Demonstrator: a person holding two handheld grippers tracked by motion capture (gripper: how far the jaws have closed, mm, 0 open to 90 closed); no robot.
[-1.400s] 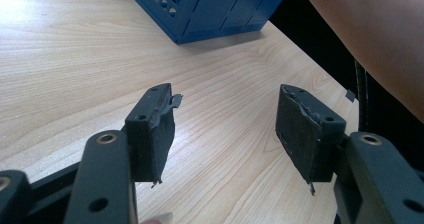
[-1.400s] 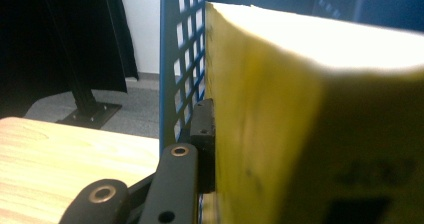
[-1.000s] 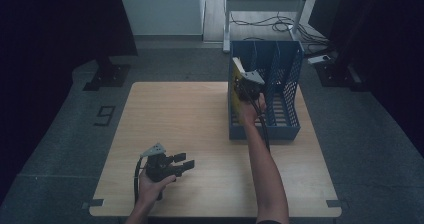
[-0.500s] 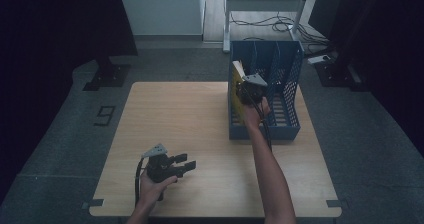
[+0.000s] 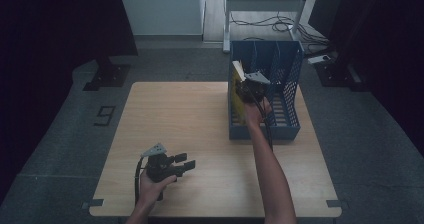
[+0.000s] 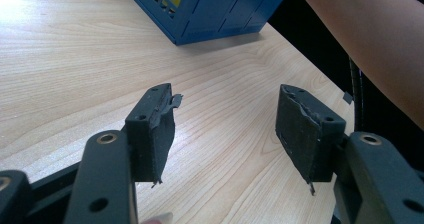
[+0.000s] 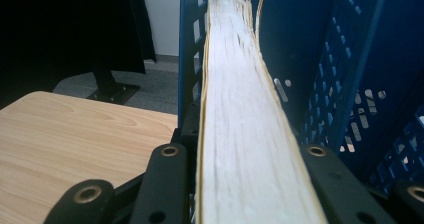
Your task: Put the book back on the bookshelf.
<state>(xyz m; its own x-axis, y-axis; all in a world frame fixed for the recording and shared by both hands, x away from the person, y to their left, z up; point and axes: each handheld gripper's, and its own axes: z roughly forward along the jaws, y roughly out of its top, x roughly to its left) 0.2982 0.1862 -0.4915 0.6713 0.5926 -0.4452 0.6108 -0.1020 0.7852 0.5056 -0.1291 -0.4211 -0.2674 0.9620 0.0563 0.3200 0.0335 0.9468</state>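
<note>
Wooden, pale and bare near us, the desk (image 5: 200, 119) carries everything we see, and we place things relative to the blue rack (image 5: 285, 121) that stands on its far right part. Nearest to us, well apart from the rack and toward the desk's front left, our left hand (image 5: 150, 184) rests on the desk with the left hand-held gripper (image 5: 184, 164). Its jaws stand wide apart with nothing between them, and they point across the desk toward the rack. In the left gripper view we see its two black pads (image 6: 155, 134) with torn edges, bare wood in the gap, and a corner of the rack beyond.

Farther from us, our right forearm (image 5: 270, 169) stretches over the desk up to the front of the rack. At its end the right hand-held gripper (image 5: 248, 86) reaches into the rack's left compartment. There it has a thick book (image 5: 237, 96) with a yellow cover between its jaws. In the right gripper view we see the jaws on either side of the book (image 7: 240, 134), whose white page edges run away from us into the compartment. These jaws have just been opening a little, and we cannot tell whether the pads press on the cover. The book stands on edge against the rack's left wall (image 7: 190, 59), tilted slightly.

Beyond the rack lies grey floor (image 5: 175, 59).
</note>
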